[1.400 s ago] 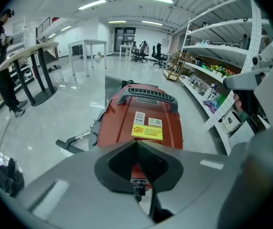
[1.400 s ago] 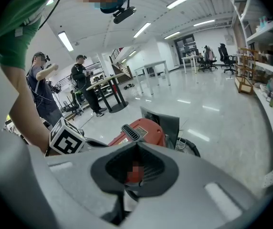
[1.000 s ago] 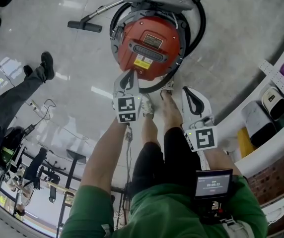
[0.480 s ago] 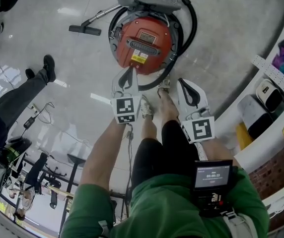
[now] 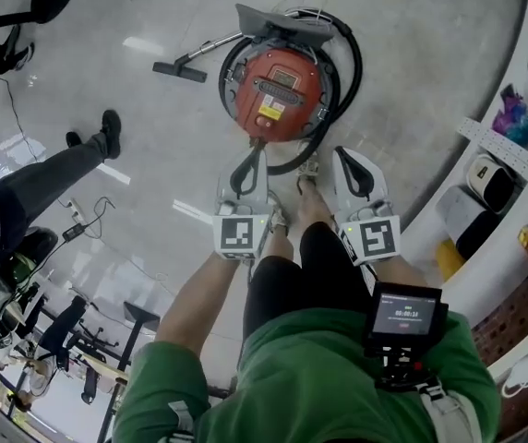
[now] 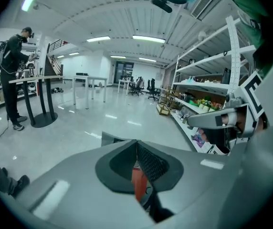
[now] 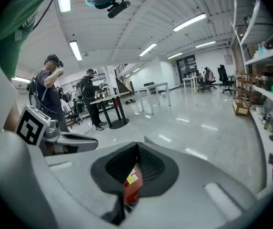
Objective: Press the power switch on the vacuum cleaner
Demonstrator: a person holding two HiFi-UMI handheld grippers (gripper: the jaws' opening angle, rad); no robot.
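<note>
Plainly, you are at the approach step: the press has not been made, and neither tool touches the machine. The vacuum cleaner, a round red canister, stands on the pale floor at the upper centre of the head view, just beyond your feet, with its black hose looped around it and the floor nozzle lying off to its upper left. Your left gripper hangs just below the canister's lower edge with its jaws brought together on nothing; its own view shows the tips meeting, with only a sliver of red body seen through the gap behind them. Your right gripper sits a little lower and to the right, likewise closed and empty (a closed tip makes a fair poking tool). You cannot pick out the power switch from this height; my guess is that it sits on or near the dark band across the top of the lid. The next move calls for lowering one closed tip straight down onto that control, squarely, so it does not skid off the curved lid. As for writing, a yellow label and a grey plate sit on the lid, both too small to read. The screen at your chest shows pale digits that I cannot make out with confidence.
</note>
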